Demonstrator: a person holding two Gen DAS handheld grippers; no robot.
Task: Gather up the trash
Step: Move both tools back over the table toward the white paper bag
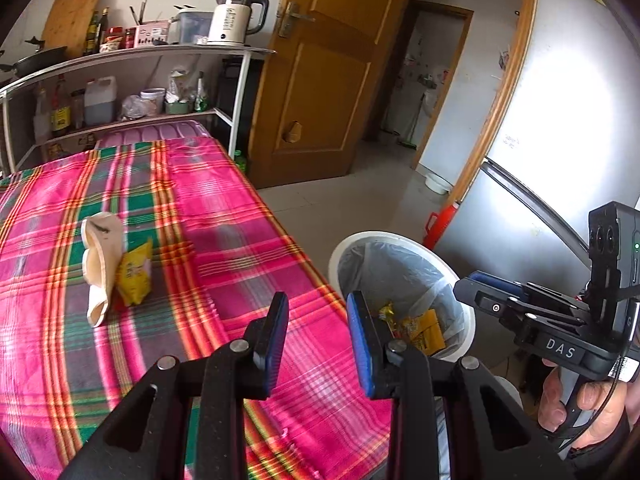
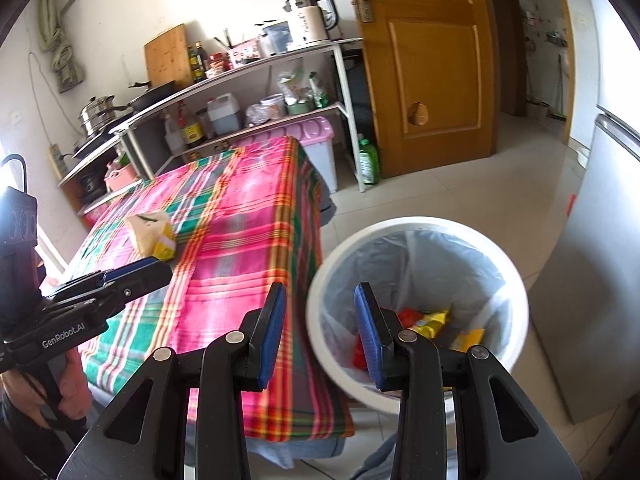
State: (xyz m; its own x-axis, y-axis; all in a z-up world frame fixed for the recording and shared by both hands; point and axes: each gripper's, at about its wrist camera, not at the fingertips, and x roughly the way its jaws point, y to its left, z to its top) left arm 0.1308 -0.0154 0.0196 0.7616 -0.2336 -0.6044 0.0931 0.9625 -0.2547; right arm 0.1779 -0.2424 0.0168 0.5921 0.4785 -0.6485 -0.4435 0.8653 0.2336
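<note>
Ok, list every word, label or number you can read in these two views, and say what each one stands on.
"DAS": white letters on the black body of the right gripper.
"GenRobot.AI": white letters on the black body of the left gripper.
Print on the yellow packet on the table: too blurred to read.
Labels on the shelf bottles and marks on the electric kettle: too small to read.

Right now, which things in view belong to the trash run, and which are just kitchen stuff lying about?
For the job: yellow packet and cream wrapper on the table; lined white bin with wrappers inside.

Just there: kettle, cutting board, oil jug, green bottle, pink tub.
</note>
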